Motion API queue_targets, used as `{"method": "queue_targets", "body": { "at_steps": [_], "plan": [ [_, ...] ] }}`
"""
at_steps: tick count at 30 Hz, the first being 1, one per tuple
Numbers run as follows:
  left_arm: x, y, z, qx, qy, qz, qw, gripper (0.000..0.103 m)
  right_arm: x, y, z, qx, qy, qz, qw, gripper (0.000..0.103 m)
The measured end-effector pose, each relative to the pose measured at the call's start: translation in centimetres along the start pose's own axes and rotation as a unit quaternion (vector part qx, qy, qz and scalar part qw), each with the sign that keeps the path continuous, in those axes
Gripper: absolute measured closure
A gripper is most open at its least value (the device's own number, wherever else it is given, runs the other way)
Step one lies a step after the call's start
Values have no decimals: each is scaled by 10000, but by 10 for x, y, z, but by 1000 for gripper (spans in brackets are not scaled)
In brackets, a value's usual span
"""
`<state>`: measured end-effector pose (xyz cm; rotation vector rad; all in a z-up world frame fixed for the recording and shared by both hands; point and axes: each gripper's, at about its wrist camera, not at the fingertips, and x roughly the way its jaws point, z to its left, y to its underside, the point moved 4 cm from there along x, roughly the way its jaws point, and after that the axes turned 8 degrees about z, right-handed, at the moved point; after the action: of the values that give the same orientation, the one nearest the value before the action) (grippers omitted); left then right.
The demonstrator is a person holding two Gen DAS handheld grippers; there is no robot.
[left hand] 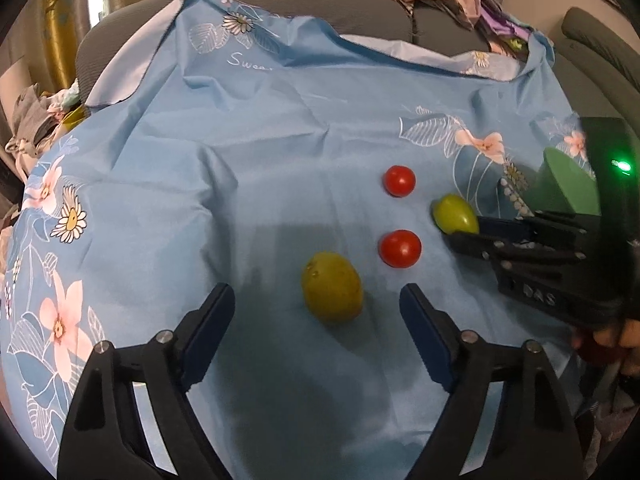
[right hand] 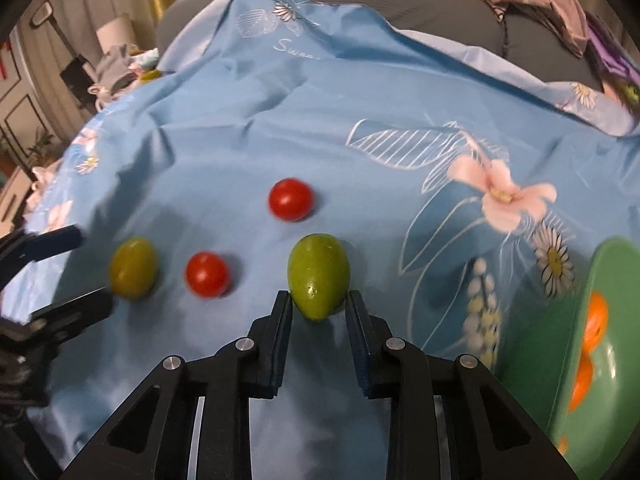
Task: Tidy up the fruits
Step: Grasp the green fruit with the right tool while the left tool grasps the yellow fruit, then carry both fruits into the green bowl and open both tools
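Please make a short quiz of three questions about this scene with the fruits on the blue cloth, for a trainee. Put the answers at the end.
1. True or false: the right gripper is closed on a red tomato.
2. How many fruits lie on the blue cloth? A) two B) four C) six
3. Fill in: the fruit between the open fingers of the left gripper is ____ in colour.

Key
1. False: it is shut on the pointed green fruit.
2. B: the far red tomato, the near red tomato, the yellow-green fruit and the pointed green fruit.
3. Yellow-green; the pads do not touch it.
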<state>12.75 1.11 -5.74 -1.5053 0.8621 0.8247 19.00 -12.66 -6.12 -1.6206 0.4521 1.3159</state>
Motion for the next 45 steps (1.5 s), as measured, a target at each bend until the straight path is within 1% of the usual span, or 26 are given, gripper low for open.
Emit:
{"method": "queue_targets", "body": {
  "at_steps": [5, 7, 9, 14, 15, 16, 20, 22, 26, 28, 36, 39, 45],
  "plan": [
    [15, -6, -6, 125, -134, 90, 9998, 25, -4, 10, 1, 23, -223, -25, 9997, 74],
    [23, -7, -6, 151, -208, 196, 9995, 35, -5, 12, 1, 34, -277, -42, 9996, 74],
    [28, -9, -5, 124, -171, 287, 9994, 39, -4, 13, 0, 65, -336, -42, 9994, 74],
    [35, -13, -4, 162, -295, 383, 9987, 40, -3, 9, 3, -61, -243, 17, 9997, 73],
    [36, -13, -3, 138, -282, 414, 9986, 46, -2, 7, 5, -96, -198, 25, 9998, 73],
    [38, -13, -2, 119, -257, 446, 9986, 53, -2, 8, 5, -114, -162, 33, 9998, 73],
    [39, -13, -3, 134, -274, 425, 9986, 54, 3, 5, 8, -189, -112, 138, 9997, 72],
    [39, -12, -4, 149, -269, 415, 9987, 55, 6, 2, 9, -187, -76, 157, 9997, 70],
    [38, -13, -5, 169, -234, 391, 9988, 61, 10, -6, 11, -132, -140, 196, 9996, 68],
    [38, -13, -6, 203, -231, 378, 9988, 67, 11, -8, 12, -157, -143, 180, 9996, 68],
    [34, -12, -8, 268, -187, 350, 9989, 68, 9, -4, 10, -123, -289, 102, 9995, 69],
    [22, -10, -14, 348, -211, 222, 9989, 68, 1, 0, 11, -54, -454, 33, 9990, 69],
    [-11, -4, -24, 427, -229, -64, 9988, 68, -29, 12, 15, 44, -617, -251, 9978, 68]
  ]
}}
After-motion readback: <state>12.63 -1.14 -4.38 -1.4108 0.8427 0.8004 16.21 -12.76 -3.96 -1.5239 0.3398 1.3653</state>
